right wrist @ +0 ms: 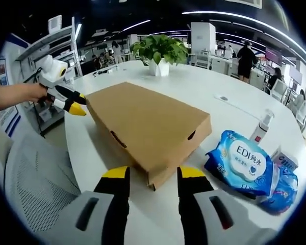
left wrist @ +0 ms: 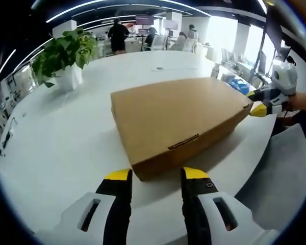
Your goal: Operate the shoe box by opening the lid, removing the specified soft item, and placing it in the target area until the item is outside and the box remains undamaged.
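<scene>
Closed cardboard shoe box point(left wrist: 178, 120) on white table point(left wrist: 66, 138), contents hidden

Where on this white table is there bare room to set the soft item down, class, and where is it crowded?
Free: the wide stretch of table between the cardboard box and the potted plant, and the far tabletop beyond the box. Crowded: beside the box, where the blue wipes packs and a small spray bottle lie.

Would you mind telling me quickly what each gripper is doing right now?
Left gripper: open, holding nothing, jaws at a corner of the closed cardboard box.
Right gripper: open, holding nothing, at another corner.
</scene>
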The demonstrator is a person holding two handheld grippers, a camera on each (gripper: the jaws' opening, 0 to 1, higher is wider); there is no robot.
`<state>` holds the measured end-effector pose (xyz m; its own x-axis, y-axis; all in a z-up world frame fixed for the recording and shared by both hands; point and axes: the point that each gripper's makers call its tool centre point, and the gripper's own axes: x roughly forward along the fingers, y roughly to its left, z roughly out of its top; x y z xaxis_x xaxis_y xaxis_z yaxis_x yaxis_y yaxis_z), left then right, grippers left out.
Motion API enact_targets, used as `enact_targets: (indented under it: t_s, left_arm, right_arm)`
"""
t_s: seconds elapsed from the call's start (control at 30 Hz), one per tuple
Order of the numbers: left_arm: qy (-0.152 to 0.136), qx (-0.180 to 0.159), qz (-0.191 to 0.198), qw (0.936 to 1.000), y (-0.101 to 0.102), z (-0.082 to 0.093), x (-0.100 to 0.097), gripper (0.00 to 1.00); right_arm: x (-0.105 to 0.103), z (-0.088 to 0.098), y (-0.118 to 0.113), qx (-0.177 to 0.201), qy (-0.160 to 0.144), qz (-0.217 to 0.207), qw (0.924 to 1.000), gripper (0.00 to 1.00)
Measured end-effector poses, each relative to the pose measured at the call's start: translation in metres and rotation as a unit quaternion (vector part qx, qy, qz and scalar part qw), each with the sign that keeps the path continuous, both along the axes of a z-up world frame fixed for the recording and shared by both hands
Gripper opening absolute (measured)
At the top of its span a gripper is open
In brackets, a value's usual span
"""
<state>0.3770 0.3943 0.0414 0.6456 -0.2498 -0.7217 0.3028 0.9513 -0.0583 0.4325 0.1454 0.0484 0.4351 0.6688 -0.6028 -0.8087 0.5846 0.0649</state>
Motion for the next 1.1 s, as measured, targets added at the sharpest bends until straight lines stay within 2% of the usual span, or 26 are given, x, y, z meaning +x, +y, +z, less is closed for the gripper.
enact_targets:
  t_s: [0.17,0.33,0.6,1.1]
  left_arm:
    - [-0.009,0.002,-0.004,1.0000,0.000,0.009,0.004,0.38]
    - [-0.009,0.007,-0.010,0.9999,0.000,0.010,0.010,0.38]
    - [-0.006,0.012,-0.013,0.9998,0.002,0.004,0.013,0.38]
    - [0.005,-0.007,0.009,0.9999,0.000,-0.010,0.017,0.42]
  right_arm:
    - [0.002,0.006,0.001,0.006,-0.003,0.003,1.0000,0.35]
    - [0.004,0.005,0.005,0.010,0.001,0.003,0.9999,0.34]
    - [0.002,0.000,0.013,0.010,0.007,0.002,0.9999,0.34]
    - [0.002,-0.010,0.014,-0.004,0.012,0.003,0.9999,0.34]
